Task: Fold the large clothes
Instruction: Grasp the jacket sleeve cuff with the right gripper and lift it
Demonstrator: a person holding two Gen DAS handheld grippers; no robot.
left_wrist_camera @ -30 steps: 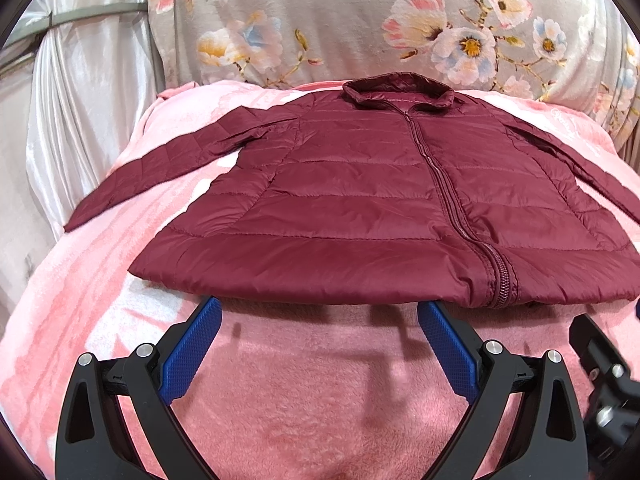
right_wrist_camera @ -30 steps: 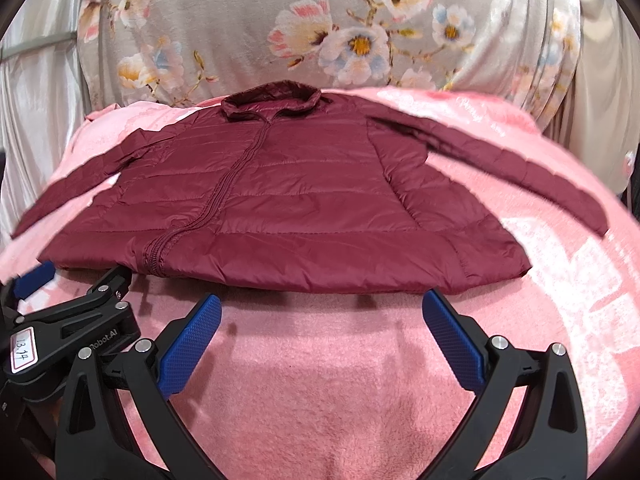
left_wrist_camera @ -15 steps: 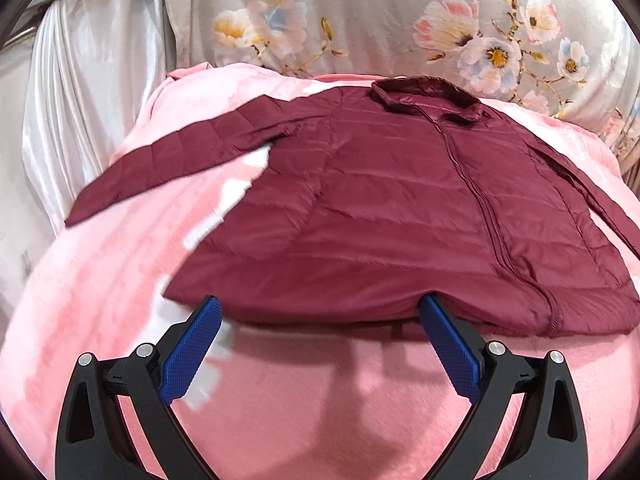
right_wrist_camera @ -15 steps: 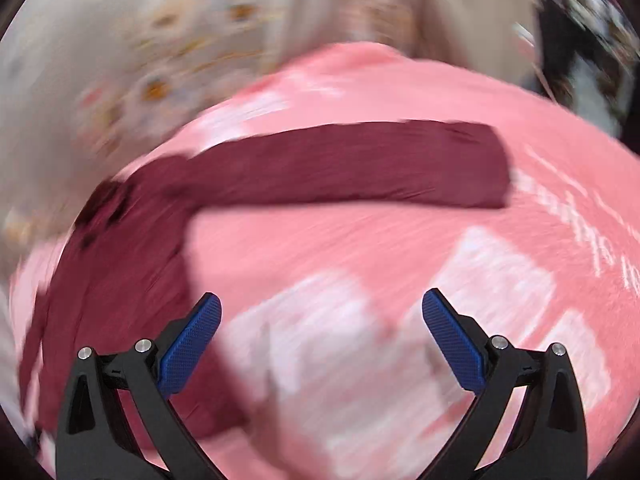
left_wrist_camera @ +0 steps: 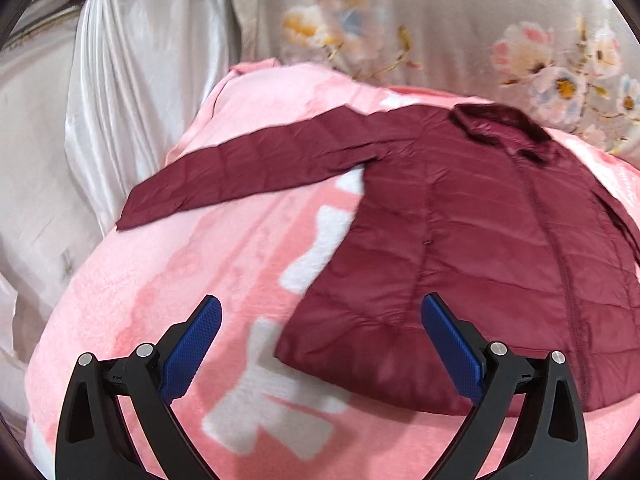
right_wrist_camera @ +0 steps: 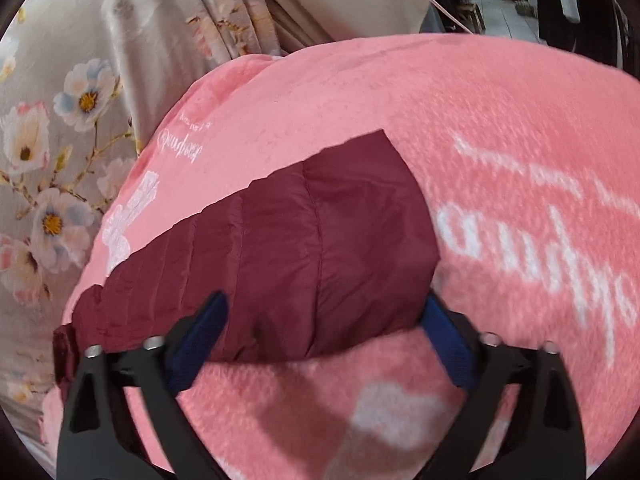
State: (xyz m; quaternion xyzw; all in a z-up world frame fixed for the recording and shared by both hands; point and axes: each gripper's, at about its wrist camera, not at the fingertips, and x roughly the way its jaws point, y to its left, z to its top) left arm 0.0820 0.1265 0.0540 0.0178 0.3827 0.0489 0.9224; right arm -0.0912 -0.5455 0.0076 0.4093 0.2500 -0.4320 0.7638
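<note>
**Q:** What's my left camera showing?

**Me:** My left hand-held gripper [left_wrist_camera: 320,332] has its blue-padded fingers spread wide with nothing between them. It hovers over the lower left corner of the dark maroon quilted puffer jacket [left_wrist_camera: 472,248], one finger above the hem and the other over the fuzzy pink blanket with white lettering [left_wrist_camera: 192,272]. The jacket lies flat, front up, zipped, collar at the far end near the grey floral curtain [left_wrist_camera: 440,28]. Its one sleeve [left_wrist_camera: 248,168] stretches straight out toward the shiny white drape [left_wrist_camera: 120,92].

**Q:** And the right one?

**Me:** My right hand-held gripper [right_wrist_camera: 324,328] is also spread apart, gripping nothing. The jacket's other sleeve [right_wrist_camera: 288,256] lies flat on the blanket, and the cuff end sits right between my two fingers. Bit blurry, so I can't tell if the pads touch the fabric.
</note>
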